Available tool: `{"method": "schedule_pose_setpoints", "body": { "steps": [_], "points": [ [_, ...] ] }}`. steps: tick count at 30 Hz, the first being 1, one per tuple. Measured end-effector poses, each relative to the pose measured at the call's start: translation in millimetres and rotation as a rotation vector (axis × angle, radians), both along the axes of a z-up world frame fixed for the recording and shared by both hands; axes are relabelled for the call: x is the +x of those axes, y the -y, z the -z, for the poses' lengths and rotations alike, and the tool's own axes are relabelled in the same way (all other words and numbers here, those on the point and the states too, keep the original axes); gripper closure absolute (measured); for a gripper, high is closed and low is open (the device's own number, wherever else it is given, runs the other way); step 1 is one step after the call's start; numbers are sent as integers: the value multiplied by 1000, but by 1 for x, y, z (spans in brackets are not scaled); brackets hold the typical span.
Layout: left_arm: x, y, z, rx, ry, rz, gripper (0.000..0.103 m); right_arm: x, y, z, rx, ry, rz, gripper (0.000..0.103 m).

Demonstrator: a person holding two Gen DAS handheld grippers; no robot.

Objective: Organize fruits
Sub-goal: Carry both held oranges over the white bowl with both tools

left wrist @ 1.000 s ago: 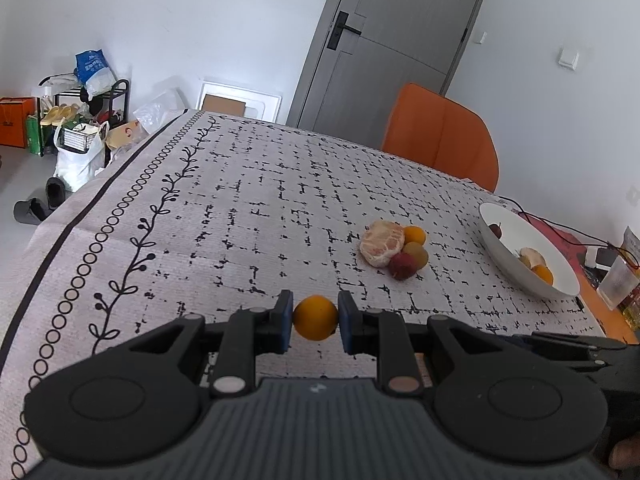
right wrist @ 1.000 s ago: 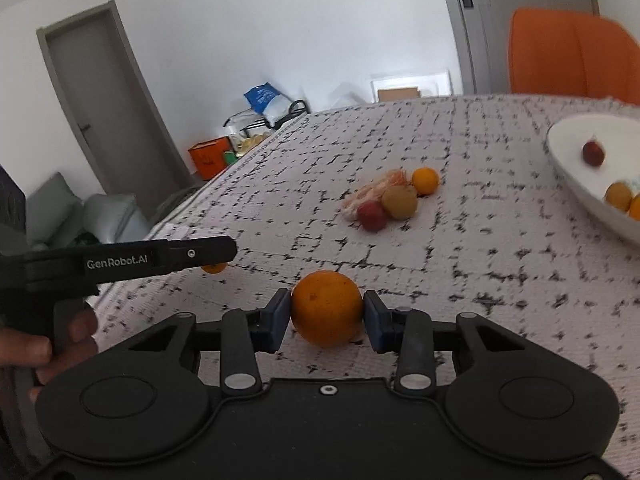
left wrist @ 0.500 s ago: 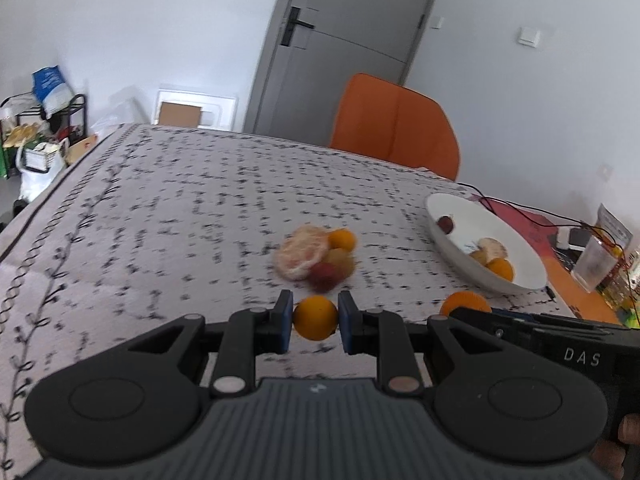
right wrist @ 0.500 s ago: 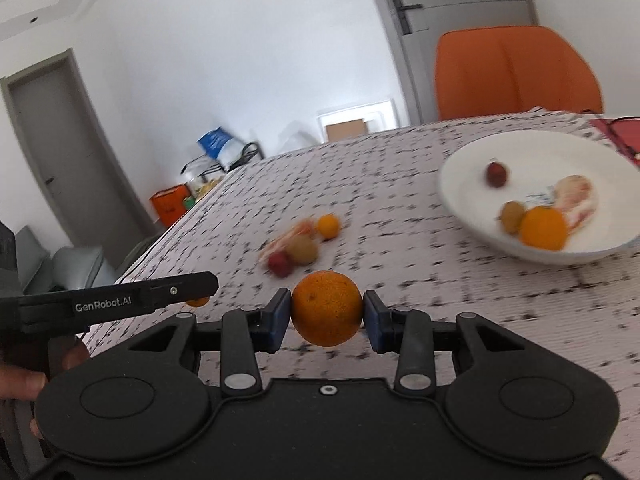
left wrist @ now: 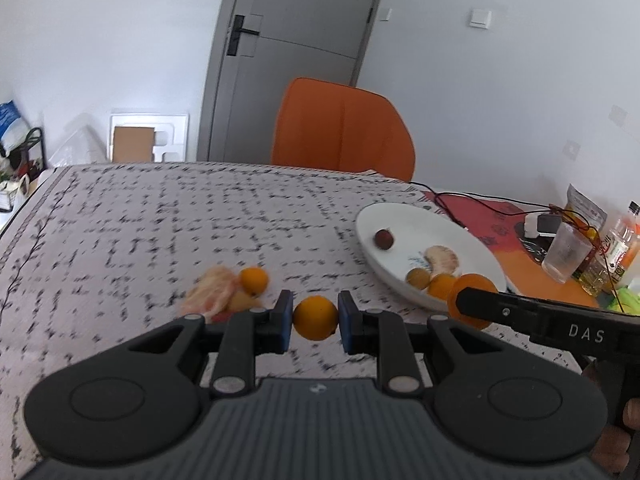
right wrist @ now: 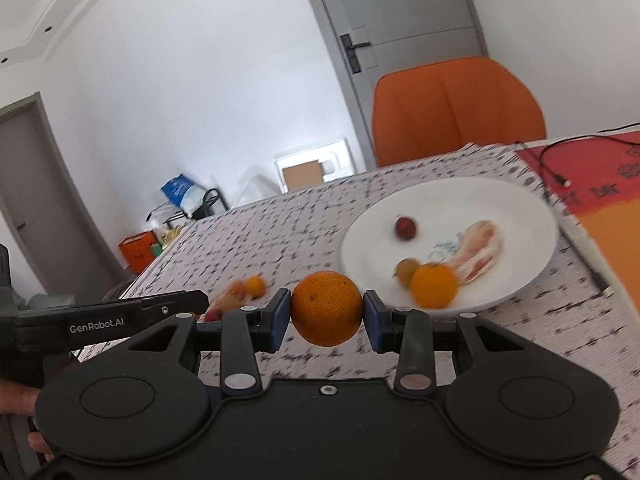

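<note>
My left gripper [left wrist: 315, 317] is shut on a small orange [left wrist: 315, 317], held above the patterned tablecloth. My right gripper [right wrist: 325, 315] is shut on a larger orange [right wrist: 326, 308], held just short of the white bowl's near rim. The white bowl [right wrist: 520, 200] [left wrist: 404, 216] holds a red fruit [right wrist: 406, 227], a brown fruit [right wrist: 407, 271], an orange [right wrist: 433, 285] and a peeled citrus piece [right wrist: 482, 246]. A loose pile lies on the cloth: a peeled citrus piece [left wrist: 212, 290], a small orange [left wrist: 253, 279] and a brown fruit [left wrist: 244, 301]. The right gripper's side [left wrist: 540, 322] shows in the left wrist view.
An orange chair [left wrist: 344, 132] stands behind the table's far edge. A glass [left wrist: 566, 252], bottles [left wrist: 616, 248] and cables [left wrist: 480, 200] sit on a red mat right of the bowl. Bags and a rack [right wrist: 192, 200] are on the floor beyond the table.
Both grippers, each still holding its orange, have swung right toward the white bowl. The bowl now looks larger and nearer, and the loose fruit pile has slid left in both views.
</note>
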State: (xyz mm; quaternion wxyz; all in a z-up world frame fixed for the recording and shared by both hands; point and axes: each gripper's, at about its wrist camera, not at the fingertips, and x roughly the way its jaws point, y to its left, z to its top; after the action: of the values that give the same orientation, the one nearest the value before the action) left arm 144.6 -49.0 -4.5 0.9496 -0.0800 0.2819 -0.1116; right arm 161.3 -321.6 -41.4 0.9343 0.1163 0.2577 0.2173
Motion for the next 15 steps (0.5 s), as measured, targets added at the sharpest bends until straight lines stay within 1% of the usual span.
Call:
{"method": "schedule_pose_setpoints", "body": {
  "steps": [15],
  "points": [
    [35, 46, -4, 43, 3, 66, 81, 21, 47, -5, 29, 26, 80, 66]
  ]
}}
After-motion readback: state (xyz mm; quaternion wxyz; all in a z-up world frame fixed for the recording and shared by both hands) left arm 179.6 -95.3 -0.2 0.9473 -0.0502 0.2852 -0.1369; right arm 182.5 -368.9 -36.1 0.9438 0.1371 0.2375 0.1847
